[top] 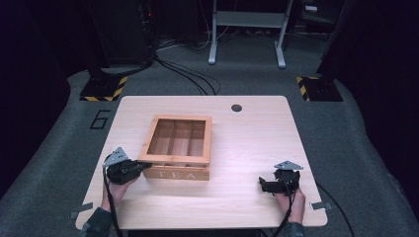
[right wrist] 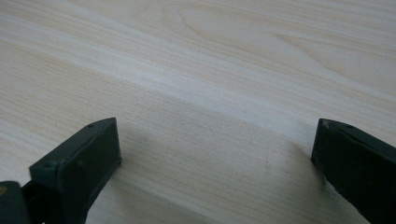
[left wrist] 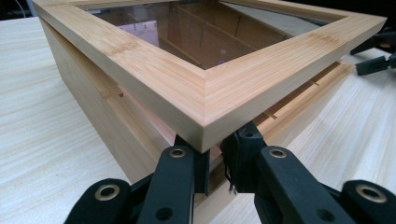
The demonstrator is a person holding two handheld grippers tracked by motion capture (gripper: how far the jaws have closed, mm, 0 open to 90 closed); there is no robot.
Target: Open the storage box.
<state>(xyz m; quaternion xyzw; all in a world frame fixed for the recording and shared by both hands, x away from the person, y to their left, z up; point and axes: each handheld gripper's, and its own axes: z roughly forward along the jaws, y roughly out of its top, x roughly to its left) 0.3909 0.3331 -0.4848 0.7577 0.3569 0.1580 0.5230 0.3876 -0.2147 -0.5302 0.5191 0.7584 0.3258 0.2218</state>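
Note:
A wooden tea box (top: 180,174) marked TEA stands left of the table's middle, with several compartments under its glass-paned lid (top: 174,159). My left gripper (top: 143,168) is at the box's front left corner. In the left gripper view its jaws (left wrist: 215,161) stand almost together at the lid's corner (left wrist: 204,133), and the lid (left wrist: 261,79) sits slightly raised off the box body (left wrist: 88,93), a gap showing along the front. My right gripper (top: 265,185) rests near the table's front right, jaws pointing left. Its jaws (right wrist: 215,144) are wide apart over bare wood, holding nothing.
The light wooden table (top: 257,133) has a round dark cable hole (top: 236,107) near its far edge. Beyond it, cables (top: 190,76) run across the grey floor. Two stands with yellow-black striped bases (top: 104,89) flank a white desk frame (top: 247,29).

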